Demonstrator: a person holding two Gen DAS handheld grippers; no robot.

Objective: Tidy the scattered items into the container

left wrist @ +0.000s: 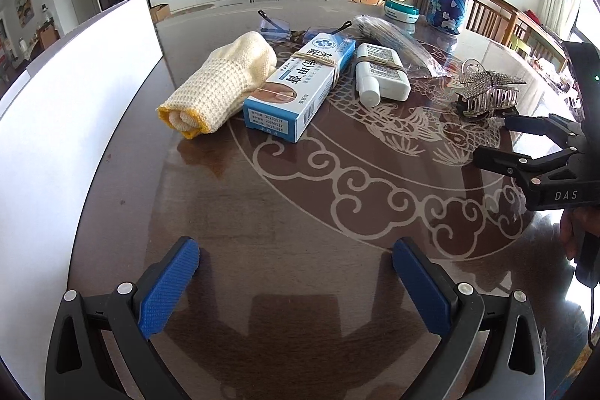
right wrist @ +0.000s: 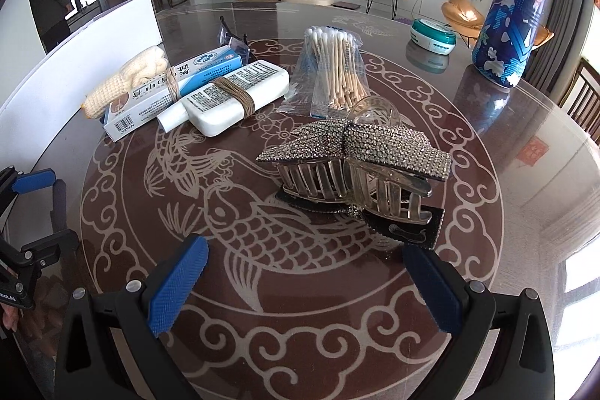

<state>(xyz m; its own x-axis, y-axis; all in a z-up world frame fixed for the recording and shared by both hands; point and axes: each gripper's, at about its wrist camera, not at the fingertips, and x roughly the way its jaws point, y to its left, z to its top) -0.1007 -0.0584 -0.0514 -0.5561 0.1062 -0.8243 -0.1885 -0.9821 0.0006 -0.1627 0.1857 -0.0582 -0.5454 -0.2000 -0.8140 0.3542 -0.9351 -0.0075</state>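
1. The left gripper (left wrist: 296,283) hovers low over the dark round table (left wrist: 285,205), its blue-padded jaws spread wide with nothing between them; bare glossy surface lies ahead of it up to the clutter.
2. The right gripper (right wrist: 305,287) is likewise agape and empty, its jaws framing the near side of the rhinestone hair claw (right wrist: 356,160), which sits just ahead without touching either pad.
3. The white container (left wrist: 78,92) stands along the table's left edge — its wall rises just beside the rolled cream cloth (left wrist: 221,85).
4. The blue-and-white box (left wrist: 300,89) lies against the cloth, and the white bottle (right wrist: 228,98) lies against the box; each of the two carries a band of its own.
5. A bag of cotton swabs (right wrist: 333,70) rests behind the hair claw, near the bottle.
6. Far right, well apart from the rest, a tall blue canister (right wrist: 513,10) and a teal-lidded jar (right wrist: 433,36) stand near the rim.
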